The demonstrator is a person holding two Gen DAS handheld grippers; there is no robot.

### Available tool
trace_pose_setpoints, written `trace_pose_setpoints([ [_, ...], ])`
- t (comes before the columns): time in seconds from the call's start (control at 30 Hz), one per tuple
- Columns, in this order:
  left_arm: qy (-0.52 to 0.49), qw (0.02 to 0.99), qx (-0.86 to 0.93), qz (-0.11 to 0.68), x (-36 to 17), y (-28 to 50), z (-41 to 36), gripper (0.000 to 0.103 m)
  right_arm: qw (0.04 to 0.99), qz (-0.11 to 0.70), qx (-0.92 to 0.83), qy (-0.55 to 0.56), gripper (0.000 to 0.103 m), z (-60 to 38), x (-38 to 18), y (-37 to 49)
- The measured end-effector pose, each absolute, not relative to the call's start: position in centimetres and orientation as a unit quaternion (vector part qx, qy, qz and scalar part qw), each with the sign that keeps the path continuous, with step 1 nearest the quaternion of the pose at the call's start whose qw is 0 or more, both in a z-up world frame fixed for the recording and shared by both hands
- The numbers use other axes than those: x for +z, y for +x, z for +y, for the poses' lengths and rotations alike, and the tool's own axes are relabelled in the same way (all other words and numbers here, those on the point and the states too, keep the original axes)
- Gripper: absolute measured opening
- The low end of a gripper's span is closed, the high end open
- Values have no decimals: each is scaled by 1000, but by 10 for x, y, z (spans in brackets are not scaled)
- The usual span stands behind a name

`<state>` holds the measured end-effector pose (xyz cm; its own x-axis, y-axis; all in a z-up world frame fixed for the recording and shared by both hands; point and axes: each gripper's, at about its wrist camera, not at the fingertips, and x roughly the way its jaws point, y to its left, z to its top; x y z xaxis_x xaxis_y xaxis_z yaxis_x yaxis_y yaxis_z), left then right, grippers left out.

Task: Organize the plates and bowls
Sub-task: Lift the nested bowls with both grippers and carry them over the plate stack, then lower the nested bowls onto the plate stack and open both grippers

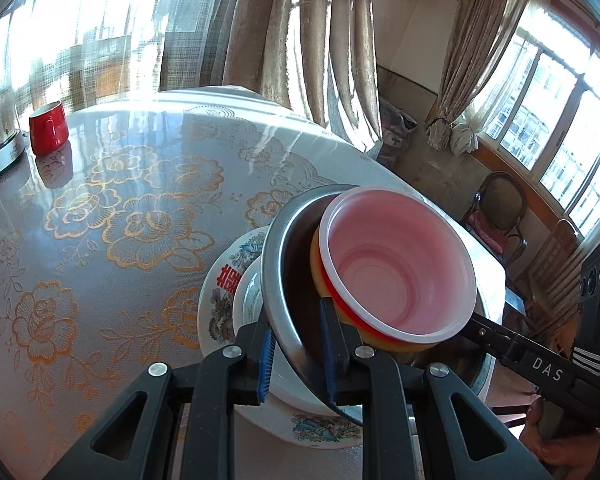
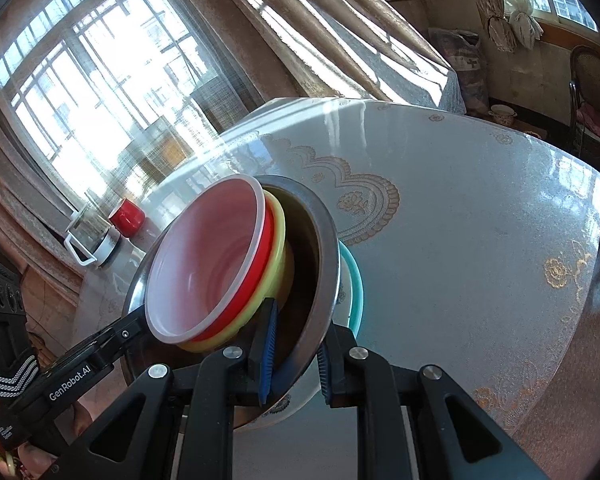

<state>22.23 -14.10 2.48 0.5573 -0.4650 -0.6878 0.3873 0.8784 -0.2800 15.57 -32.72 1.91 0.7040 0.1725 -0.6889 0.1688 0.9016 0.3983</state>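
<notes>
Both grippers clamp the round stainless-steel basin (image 1: 278,280) at opposite rim points — left gripper (image 1: 298,344), right gripper (image 2: 296,354). Nested inside it sit a red plastic bowl with white lining (image 1: 396,264) and a yellow plastic bowl (image 2: 278,248) — patterned white ceramic plates (image 1: 220,304) lie beneath the basin.

Left gripper (image 1: 296,354): matte black linkage arms, silver round pivot screws, blue ribbed pads (image 1: 266,364), a thin black cable by the right-hand pad. Right gripper (image 2: 294,354): identical build; its side read "DAS", the left's "GenRobot.AI". Striped black-and-white sleeve cuffs (image 2: 10,376) and bare skin showed.

Brushed metal bowl (image 1: 288,280), glossy plastic red bowl (image 1: 400,276), glazed ceramic plate (image 1: 220,292), shiny tablecloth (image 1: 120,220)
</notes>
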Motion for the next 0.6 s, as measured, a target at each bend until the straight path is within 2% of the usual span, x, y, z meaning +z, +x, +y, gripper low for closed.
trace_pose_setpoints([
  [0.6,-41,882,-225,412,19,229,-139,20,889,397,7,229,18,-323,9,165],
])
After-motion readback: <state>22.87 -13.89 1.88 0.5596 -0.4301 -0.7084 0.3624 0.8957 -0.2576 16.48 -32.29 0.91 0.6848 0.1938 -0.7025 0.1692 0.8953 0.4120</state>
